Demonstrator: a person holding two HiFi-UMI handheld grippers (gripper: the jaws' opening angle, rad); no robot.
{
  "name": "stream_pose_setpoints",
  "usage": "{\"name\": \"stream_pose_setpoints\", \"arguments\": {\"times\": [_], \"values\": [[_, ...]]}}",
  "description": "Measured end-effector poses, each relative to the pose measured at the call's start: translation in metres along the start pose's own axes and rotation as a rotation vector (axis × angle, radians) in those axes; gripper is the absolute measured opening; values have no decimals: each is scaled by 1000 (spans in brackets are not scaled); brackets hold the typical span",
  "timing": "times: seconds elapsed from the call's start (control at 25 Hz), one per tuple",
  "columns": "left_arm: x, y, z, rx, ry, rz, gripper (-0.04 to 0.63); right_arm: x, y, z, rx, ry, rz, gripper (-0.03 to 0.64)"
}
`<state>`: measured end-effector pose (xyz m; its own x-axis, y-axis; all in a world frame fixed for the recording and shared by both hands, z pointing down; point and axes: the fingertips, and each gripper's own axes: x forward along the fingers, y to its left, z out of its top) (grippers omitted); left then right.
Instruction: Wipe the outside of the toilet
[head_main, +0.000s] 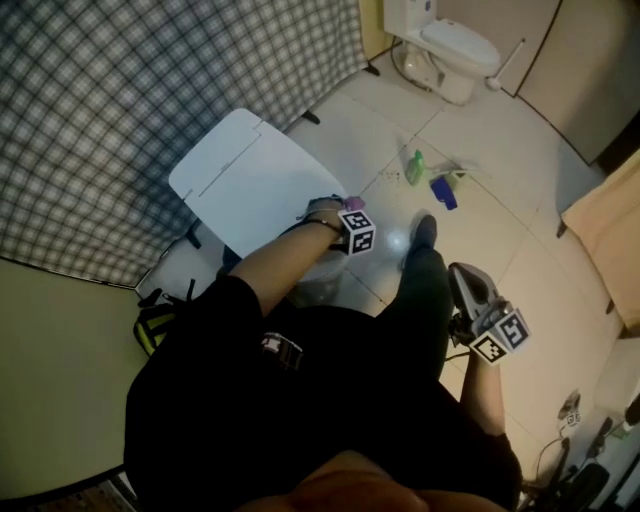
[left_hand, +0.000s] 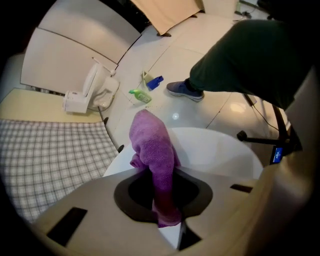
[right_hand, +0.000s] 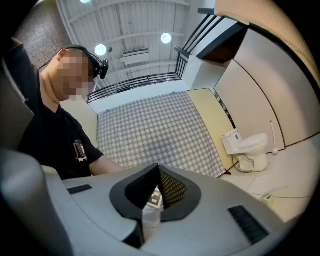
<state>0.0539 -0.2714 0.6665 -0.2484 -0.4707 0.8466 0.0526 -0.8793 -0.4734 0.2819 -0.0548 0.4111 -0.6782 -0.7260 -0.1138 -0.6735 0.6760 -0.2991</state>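
The left gripper (head_main: 337, 210) is closed on a purple cloth (left_hand: 152, 150), just over the white top of the near toilet (head_main: 250, 185) — the checked wall (head_main: 120, 100) stands close beside. The right gripper (head_main: 460, 275) — jaws together, nothing between them — hangs well apart, over the open floor (head_main: 520, 170). Two bottles (head_main: 414, 166) lie further away.

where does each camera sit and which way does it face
Head view: on the person's head, looking steeply down at the near white toilet; black-clad torso, both forearms, left gripper and right gripper show.
Left gripper view: on the left gripper, looking along jaws shut on a purple terry cloth across the tiled floor; a trouser leg shows.
Right gripper view: on the right gripper, tilted up at a checked curtain; the person's torso shows.
Both gripper views share the far white toilet.
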Motion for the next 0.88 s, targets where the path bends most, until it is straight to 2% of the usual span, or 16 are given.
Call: {"name": "stream_pose_setpoints", "arguments": {"times": [0.12, 0.2, 0.28, 0.36, 0.44, 0.56, 0.68, 0.76, 0.88], "values": [[-15, -41, 15, 65, -50, -5, 49, -5, 20, 1, -30, -3, -3, -11], [-23, -57, 25, 60, -104, -49, 51, -5, 30, 5, -53, -1, 2, -11], [-34, -65, 32, -39, -200, -154, 52, -3, 38, 12, -75, -3, 9, -11], [-49, -70, 27, -185, -321, -247, 54, 0, 49, 15, -88, -4, 14, -11], [-61, -64, 9, -299, -419, -261, 54, 8, 59, 18, -99, 2, 24, -11], [-60, -48, -40, -432, -483, -211, 54, 23, 67, 16, -104, 10, 45, -11], [-35, -30, -112, -602, -502, -153, 54, 41, 71, 0, -88, 9, 63, -11], [-17, -13, -179, -722, -475, -103, 55, 60, 75, -2, -79, 22, 79, -11], [11, 16, -296, -882, -388, -34, 55, 88, 80, -3, -51, 44, 85, -11]]}}
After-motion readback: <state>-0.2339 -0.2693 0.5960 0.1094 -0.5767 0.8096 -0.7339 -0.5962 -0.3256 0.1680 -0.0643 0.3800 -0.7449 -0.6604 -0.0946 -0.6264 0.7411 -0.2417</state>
